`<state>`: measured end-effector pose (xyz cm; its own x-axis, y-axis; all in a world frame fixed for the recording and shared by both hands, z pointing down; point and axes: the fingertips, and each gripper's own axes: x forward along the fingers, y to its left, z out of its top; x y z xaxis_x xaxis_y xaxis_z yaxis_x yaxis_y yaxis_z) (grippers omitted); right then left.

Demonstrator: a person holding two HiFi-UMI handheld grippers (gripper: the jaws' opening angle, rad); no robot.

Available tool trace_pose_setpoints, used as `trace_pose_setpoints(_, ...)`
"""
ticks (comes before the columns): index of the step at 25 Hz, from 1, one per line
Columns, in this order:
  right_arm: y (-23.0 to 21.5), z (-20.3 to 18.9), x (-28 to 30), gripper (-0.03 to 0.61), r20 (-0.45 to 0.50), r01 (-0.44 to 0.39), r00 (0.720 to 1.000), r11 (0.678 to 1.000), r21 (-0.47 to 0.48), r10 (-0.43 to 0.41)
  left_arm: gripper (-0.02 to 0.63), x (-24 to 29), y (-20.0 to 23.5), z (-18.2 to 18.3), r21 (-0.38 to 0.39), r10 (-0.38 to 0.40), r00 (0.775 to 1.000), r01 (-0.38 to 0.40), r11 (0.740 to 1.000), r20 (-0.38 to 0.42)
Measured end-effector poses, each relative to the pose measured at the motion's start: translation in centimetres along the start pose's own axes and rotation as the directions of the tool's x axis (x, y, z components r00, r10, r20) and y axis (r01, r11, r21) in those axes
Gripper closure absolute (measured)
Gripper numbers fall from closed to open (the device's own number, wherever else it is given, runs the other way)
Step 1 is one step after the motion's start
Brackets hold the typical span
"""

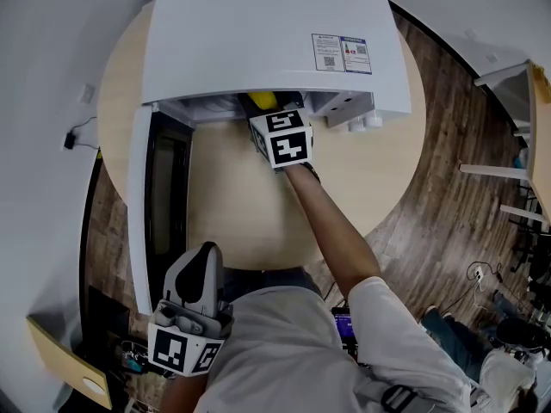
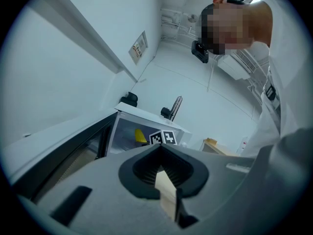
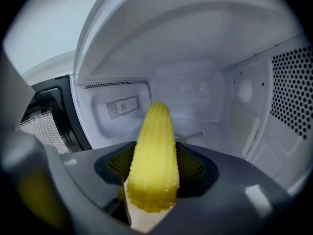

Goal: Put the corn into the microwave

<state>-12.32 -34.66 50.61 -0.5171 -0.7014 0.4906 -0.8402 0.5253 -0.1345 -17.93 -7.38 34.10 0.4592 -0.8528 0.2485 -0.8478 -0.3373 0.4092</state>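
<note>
A yellow corn cob (image 3: pixel 155 155) sits lengthwise between the jaws of my right gripper (image 3: pixel 154 182), which is shut on it. In the head view the right gripper (image 1: pixel 263 112) is at the mouth of the white microwave (image 1: pixel 258 33), and the corn (image 1: pixel 261 101) pokes just under its front edge. The right gripper view looks straight into the white cavity (image 3: pixel 205 97). The door (image 1: pixel 159 205) hangs wide open to the left. My left gripper (image 1: pixel 200 261) is held back by the person's body, shut and holding nothing; from it the corn (image 2: pixel 141 135) shows far off in the opening.
The microwave stands on a round wooden table (image 1: pixel 387 179). Small white knobs (image 1: pixel 363 123) lie by its right front corner. A cable plug (image 1: pixel 71 138) hangs off the table's left edge. White furniture (image 1: pixel 516 136) stands at right, a wooden box (image 1: pixel 73 364) at lower left.
</note>
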Motion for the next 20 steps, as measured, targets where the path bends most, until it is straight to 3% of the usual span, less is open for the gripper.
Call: trace_pose_setpoints(20, -0.8, -0.2, 2.9, 0.313, -0.010, 0.056, 0.998, 0.998, -0.023, -0.056, 0.617, -1.1, 0.8, -1.2, -0.056, 0.007, 1.000, -0.008, 0.998, -0.017)
